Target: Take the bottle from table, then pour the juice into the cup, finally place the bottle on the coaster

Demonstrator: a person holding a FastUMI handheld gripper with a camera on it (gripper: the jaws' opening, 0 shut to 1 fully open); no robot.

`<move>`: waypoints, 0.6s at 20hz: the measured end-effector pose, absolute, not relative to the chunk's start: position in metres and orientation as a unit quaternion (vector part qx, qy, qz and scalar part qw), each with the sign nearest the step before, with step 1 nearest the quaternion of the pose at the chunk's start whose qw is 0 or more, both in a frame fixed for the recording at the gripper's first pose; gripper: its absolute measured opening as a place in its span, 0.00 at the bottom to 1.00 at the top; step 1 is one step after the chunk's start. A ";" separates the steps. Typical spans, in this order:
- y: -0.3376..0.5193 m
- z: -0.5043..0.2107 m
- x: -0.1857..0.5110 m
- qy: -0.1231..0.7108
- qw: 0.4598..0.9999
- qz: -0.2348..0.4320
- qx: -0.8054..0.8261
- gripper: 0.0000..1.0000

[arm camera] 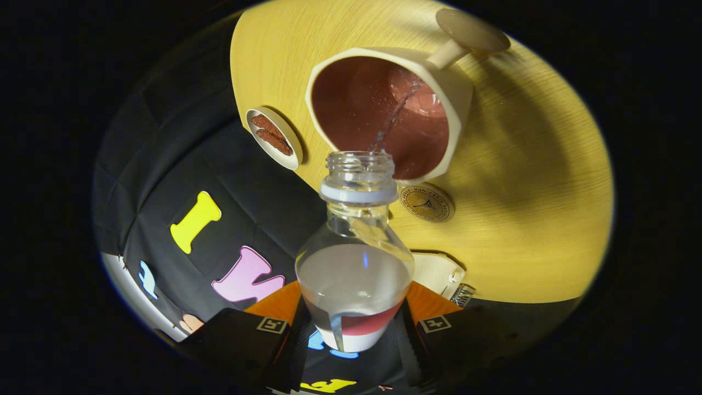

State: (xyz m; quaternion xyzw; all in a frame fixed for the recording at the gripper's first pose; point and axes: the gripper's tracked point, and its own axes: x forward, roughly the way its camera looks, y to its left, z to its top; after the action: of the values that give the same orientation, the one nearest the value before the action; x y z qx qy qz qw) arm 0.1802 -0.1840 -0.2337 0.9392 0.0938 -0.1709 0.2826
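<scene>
My gripper [354, 323] is shut on a clear plastic bottle [355, 258], with one finger pressed on each side of its body. The bottle is uncapped, tilted forward and about half full of clear liquid. A thin stream runs from its mouth into the cream cup [384, 109], which has a reddish-brown inside and a handle on its far side. The cup stands on the yellow wooden table [521, 181] just beyond the bottle mouth. A round brown coaster [428, 203] lies on the table right beside the cup, close to the bottle's neck.
A small round cream dish [274, 137] with brown pieces in it sits near the table's edge, beside the cup. Another round tan disc [471, 30] lies beyond the cup's handle. A pale cream object [439, 274] rests on the table close to the fingers.
</scene>
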 end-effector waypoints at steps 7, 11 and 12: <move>-0.203 -0.227 0.178 0.078 0.227 -0.164 0.957 0.72; -0.206 -0.223 0.178 0.078 0.208 -0.158 0.962 0.72; -0.208 -0.223 0.177 0.072 0.208 -0.158 0.963 0.72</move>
State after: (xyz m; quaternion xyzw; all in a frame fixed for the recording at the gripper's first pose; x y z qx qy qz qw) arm 0.1771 -0.2084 -0.2229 0.9627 0.0716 -0.1580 0.2078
